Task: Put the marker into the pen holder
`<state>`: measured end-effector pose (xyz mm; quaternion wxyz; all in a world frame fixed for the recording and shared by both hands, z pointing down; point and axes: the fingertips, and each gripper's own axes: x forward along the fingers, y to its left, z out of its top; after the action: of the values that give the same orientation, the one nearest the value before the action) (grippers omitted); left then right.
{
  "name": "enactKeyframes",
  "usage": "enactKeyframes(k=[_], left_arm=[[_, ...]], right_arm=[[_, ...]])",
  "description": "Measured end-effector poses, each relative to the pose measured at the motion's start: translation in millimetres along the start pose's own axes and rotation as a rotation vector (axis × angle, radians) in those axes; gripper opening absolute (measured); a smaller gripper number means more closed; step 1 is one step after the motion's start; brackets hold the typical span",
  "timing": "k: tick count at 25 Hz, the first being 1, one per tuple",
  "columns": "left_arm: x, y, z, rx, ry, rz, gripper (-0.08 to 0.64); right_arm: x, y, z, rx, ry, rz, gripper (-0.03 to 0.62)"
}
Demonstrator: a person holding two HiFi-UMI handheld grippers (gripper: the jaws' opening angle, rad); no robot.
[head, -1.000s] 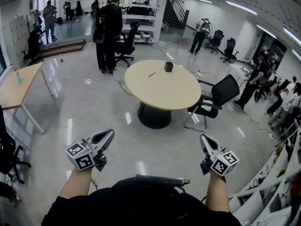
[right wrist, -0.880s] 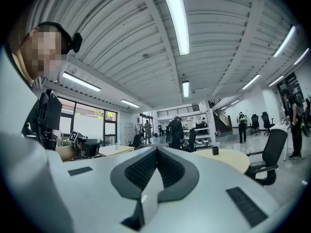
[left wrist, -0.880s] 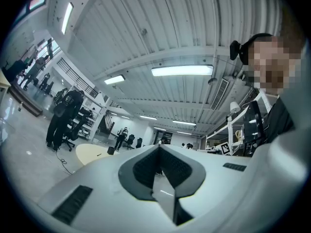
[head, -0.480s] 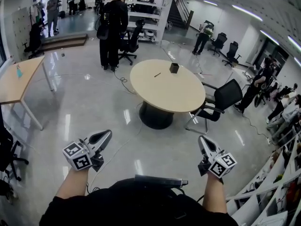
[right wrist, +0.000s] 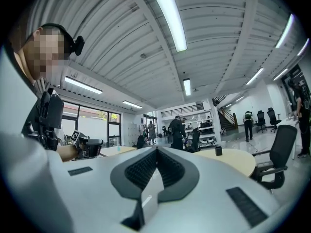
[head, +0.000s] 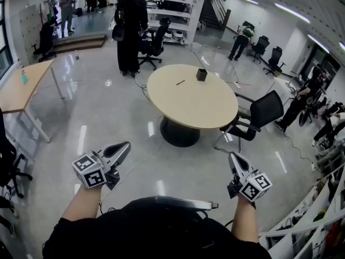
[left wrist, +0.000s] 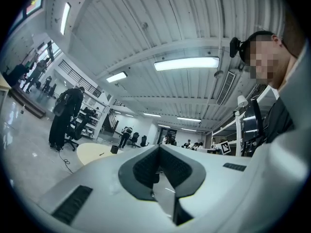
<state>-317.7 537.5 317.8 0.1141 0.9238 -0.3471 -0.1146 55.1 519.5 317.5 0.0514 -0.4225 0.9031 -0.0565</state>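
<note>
A thin dark marker [head: 180, 82] lies on the far part of a round beige table [head: 188, 104], a few steps ahead of me. A small black pen holder [head: 201, 74] stands just right of the marker near the table's far edge. Both grippers hang in the air well short of the table. My left gripper [head: 125, 145] is shut with nothing in it, and so is my right gripper [head: 232, 156]. In the left gripper view the left gripper [left wrist: 158, 148] shows pads together, with the pen holder [left wrist: 114, 149] small in the distance. In the right gripper view the right gripper [right wrist: 156, 150] is likewise shut, the pen holder [right wrist: 218, 151] far off.
A black office chair [head: 259, 115] stands at the table's right side. A person in black [head: 129, 31] stands beyond the table, with a cable [head: 141, 93] on the glossy floor nearby. A wooden desk [head: 24, 90] is at the left, and shelving [head: 307, 220] at the lower right.
The table has come slightly nearer and shifted in the head view as I walk toward it. Both grippers travel along with me and stay shut.
</note>
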Motion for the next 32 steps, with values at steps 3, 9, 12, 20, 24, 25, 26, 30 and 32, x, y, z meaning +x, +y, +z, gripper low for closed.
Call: enactKeyframes(k=[3, 9, 12, 20, 24, 25, 26, 30, 32], left_arm=[[44, -18, -1, 0.013, -0.005, 0.007, 0.002], [127, -47, -18, 0.004, -0.016, 0.025, 0.002], [162, -56, -34, -0.001, 0.013, 0.02, 0.002], [208, -23, -36, -0.005, 0.035, 0.005, 0.002], [216, 23, -32, -0.02, 0.027, -0.021, 0.002], [219, 37, -29, -0.017, 0.024, -0.031, 0.002], [223, 52, -23, -0.012, 0.02, -0.042, 0.002], [234, 111, 2, 0.006, 0.029, -0.086, 0.002], [237, 140, 13, 0.011, 0.033, -0.106, 0.002]], right_arm=[[-8, -46, 12, 0.006, -0.001, 0.023, 0.003], [-24, -129, 33, -0.023, -0.011, 0.06, 0.003], [-30, -162, 28, 0.0, 0.002, 0.06, 0.003], [-5, -208, 17, 0.03, 0.014, 0.038, 0.003], [34, -209, 20, 0.012, 0.02, 0.006, 0.003], [47, -209, 22, 0.006, 0.015, 0.0, 0.003], [61, -209, 25, 0.0, 0.009, -0.007, 0.003], [119, -198, 34, -0.02, 0.004, -0.023, 0.003], [146, -194, 36, -0.025, 0.0, -0.041, 0.003]])
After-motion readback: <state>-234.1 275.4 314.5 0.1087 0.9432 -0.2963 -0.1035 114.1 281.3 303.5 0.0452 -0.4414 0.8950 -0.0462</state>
